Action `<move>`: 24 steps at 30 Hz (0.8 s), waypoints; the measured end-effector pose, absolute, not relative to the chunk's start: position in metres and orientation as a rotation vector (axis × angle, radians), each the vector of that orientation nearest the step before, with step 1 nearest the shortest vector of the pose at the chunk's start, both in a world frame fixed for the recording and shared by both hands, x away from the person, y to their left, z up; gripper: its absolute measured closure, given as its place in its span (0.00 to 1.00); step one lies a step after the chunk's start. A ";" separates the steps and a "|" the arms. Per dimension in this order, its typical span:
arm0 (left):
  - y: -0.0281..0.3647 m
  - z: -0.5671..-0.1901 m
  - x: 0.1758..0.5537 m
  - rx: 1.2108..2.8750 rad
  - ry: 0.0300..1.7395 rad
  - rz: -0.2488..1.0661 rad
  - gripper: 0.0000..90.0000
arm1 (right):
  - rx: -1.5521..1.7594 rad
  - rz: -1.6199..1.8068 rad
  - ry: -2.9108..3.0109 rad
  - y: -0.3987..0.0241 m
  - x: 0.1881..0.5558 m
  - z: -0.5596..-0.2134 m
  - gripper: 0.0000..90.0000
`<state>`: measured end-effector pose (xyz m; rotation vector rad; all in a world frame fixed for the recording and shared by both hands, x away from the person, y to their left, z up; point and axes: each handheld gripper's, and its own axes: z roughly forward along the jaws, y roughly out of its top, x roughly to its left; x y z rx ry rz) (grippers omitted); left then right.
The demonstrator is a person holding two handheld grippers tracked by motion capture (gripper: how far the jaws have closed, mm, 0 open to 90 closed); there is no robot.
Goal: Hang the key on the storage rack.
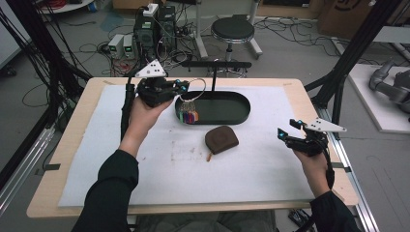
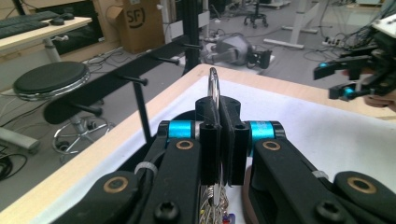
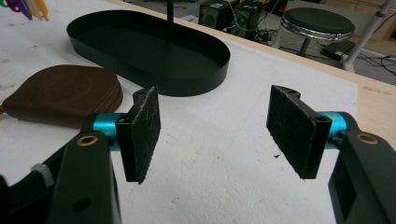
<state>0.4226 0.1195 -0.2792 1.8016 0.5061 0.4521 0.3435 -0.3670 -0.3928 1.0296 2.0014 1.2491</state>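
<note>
Even, soft overhead light is falling on the white mat (image 1: 270, 159), shadows are staying faint, and near jaws are blurring slightly in both gripper views.

My left gripper (image 1: 183, 87) is up over the left end of the tray (image 1: 241, 116), with the key ring (image 1: 192, 89) pinched between its jaws and the keys (image 1: 188, 116) hanging down against the tray's left wall. The tray sits toward the table's (image 1: 77, 145) far edge, on the mat (image 1: 145, 183). The pouch (image 1: 221, 139) lies just in front of it. My right gripper (image 1: 285, 129) hangs at the mat's right edge, jaws apart, well clear of the pouch.
</note>
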 end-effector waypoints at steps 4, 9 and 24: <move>0.119 -0.279 0.437 1.817 0.533 0.451 0.96 | 1.026 1.251 1.999 -0.368 0.343 -0.392 0.40; 0.117 -0.283 0.452 1.819 0.564 0.459 0.96 | 1.026 1.253 1.996 -0.368 0.343 -0.392 0.40; 0.113 -0.296 0.486 1.818 0.660 0.493 0.96 | 1.027 1.252 1.999 -0.370 0.342 -0.393 0.40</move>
